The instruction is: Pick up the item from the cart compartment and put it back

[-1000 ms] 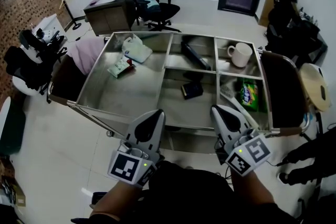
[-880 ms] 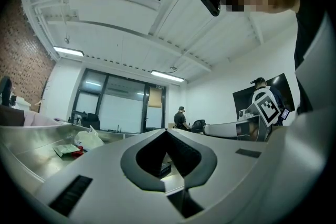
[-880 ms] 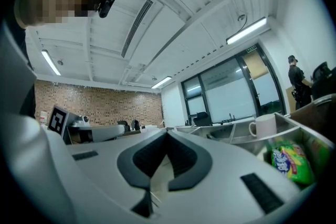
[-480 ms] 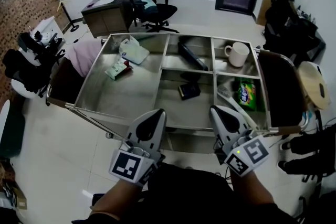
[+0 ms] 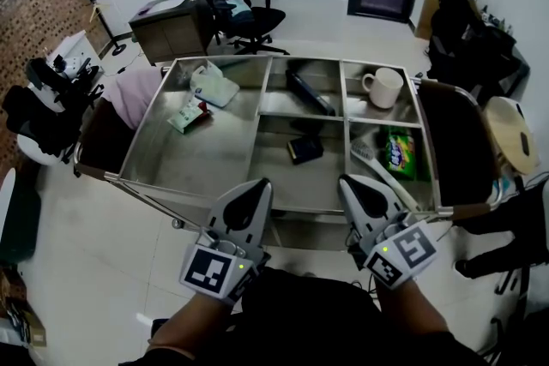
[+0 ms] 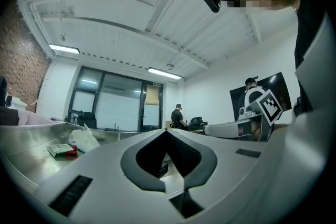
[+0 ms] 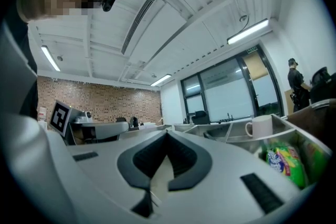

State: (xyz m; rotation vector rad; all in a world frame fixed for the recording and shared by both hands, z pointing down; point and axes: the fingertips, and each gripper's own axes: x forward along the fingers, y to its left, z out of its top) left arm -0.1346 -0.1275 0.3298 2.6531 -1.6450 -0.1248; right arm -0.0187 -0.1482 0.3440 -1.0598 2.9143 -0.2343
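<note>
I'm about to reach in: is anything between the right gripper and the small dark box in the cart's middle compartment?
Nothing visible. The small dark box lies alone in its compartment; the right gripper, fingers shut and empty, is at the cart's near wall, the only thing to clear.

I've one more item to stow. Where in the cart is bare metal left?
The near half of the left compartment, this side of the green packet and plastic bag, is bare. There is room around the black box in the middle near compartment. The right near compartment is crowded by the snack bag.
</note>
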